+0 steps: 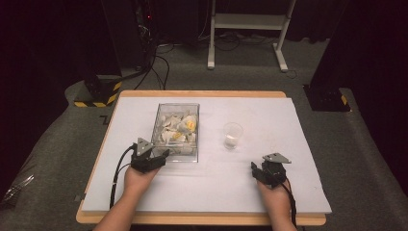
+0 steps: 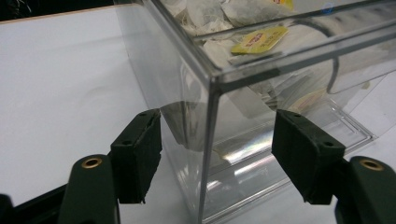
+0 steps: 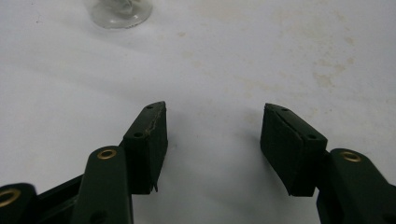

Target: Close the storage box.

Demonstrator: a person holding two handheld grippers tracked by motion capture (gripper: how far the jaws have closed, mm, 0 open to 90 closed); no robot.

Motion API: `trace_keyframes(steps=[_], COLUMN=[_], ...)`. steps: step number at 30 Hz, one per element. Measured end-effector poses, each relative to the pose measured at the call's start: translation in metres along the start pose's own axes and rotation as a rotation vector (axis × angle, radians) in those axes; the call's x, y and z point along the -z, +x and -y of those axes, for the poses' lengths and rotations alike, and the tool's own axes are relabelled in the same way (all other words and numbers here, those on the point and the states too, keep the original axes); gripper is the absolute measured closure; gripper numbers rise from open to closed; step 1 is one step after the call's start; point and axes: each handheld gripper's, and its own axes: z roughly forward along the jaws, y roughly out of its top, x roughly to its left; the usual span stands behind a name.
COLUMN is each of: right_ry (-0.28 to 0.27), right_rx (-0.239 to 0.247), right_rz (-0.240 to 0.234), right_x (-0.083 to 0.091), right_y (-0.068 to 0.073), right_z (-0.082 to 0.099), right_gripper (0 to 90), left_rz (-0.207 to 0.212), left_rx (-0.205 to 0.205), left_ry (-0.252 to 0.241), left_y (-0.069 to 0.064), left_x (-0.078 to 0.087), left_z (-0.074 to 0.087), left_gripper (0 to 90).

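A: While the left gripper (image 2: 212, 158) is straddling the near corner of the clear plastic box (image 1: 176, 131) of tea bags (image 1: 185, 126), are its jaws gripping yet?

B: No, they are standing apart, not pressing the walls. The right gripper (image 3: 212, 144) is idling, jaws apart, right of the box; the glass cup (image 1: 232, 135) is waiting beside it. I judge nothing has been done yet.

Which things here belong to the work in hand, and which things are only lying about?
In the work:
- left gripper, jaws astride a corner of the clear box
- tea bags inside the box

Lying about:
- plastic cup
- right gripper, open over the bare white board
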Motion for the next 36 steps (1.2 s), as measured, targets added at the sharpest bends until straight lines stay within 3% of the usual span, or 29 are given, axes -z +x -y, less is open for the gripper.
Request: trace_keyframes(steps=[5,10,19,26,33,36], right_ry=[-0.002,-0.002,-0.003,-0.002,-0.002,-0.002], right_rx=[0.006,0.007,0.008,0.006,0.006,0.006], right_rz=[0.009,0.009,0.009,0.008,0.007,0.006], right_x=[0.000,0.000,0.000,0.000,0.000,0.000], right_y=[0.001,0.001,0.001,0.001,0.001,0.001], right_z=[0.000,0.000,0.000,0.000,0.000,0.000], right_gripper=[41.7,41.7,41.8,41.8,41.8,41.8], left_rz=[0.025,0.038,0.086,0.077,0.019,0.002], left_rx=[-0.038,-0.052,-0.038,-0.044,-0.054,-0.037], left_ry=[0.001,0.020,0.023,0.024,0.082,0.120], left_y=[0.000,0.001,0.007,0.017,0.037,0.045], left_x=[0.006,0.015,0.033,0.045,0.055,0.056], left_z=[0.000,0.008,0.022,0.030,0.044,0.051], left_gripper=[18.2,15.2,15.2,15.3,15.4,15.5])
